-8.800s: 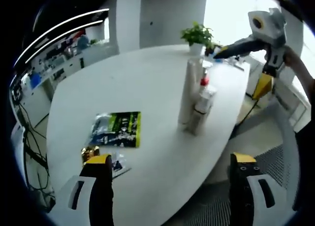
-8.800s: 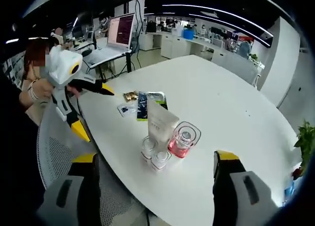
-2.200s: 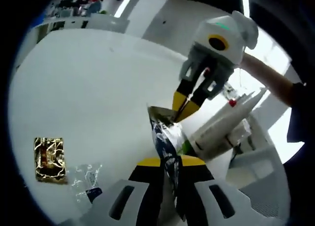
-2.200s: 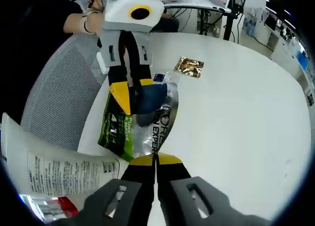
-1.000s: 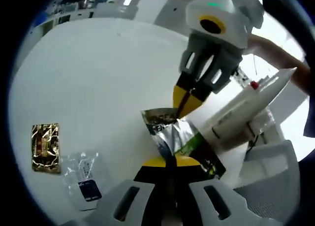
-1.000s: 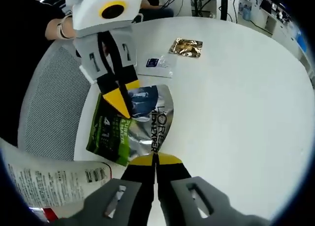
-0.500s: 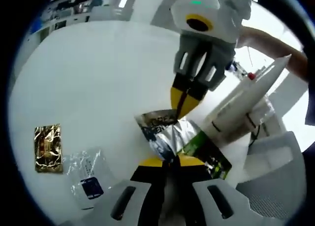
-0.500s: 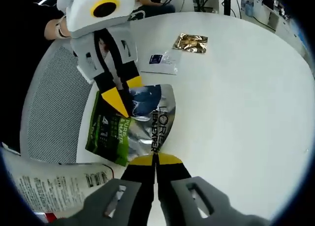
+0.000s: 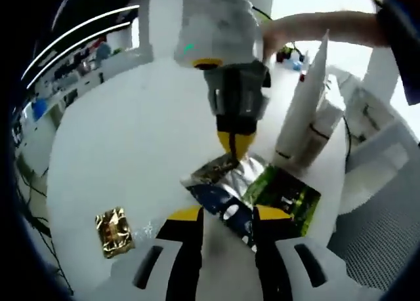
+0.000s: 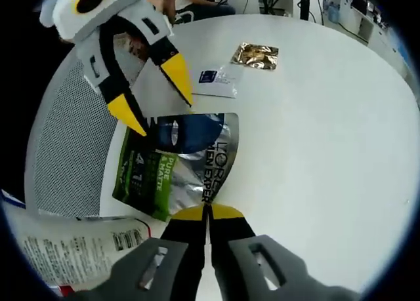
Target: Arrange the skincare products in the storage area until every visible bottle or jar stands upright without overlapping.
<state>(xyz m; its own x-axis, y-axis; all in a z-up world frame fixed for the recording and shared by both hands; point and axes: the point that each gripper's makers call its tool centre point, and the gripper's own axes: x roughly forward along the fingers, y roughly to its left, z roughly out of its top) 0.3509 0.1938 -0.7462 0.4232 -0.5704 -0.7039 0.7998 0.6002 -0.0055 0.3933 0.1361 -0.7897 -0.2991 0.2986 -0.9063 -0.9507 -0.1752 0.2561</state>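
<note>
The right hand-held gripper (image 10: pixel 207 214) pinches the silver-green sachet (image 10: pixel 177 166) flat on the white table (image 10: pixel 315 130). The left hand-held gripper (image 10: pixel 157 88) hangs spread just above it.

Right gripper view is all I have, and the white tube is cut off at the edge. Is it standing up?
Observer: Yes. In the left gripper view the white tube stands upright on the table, cap down.
Operator: Anything next to it?
Observer: A shorter white bottle stands close beside it; whether they touch is unclear.
Operator: Where are the left jaws on the sachet?
Observer: The left gripper is open, and one end of the sachet lies between its jaws.
</note>
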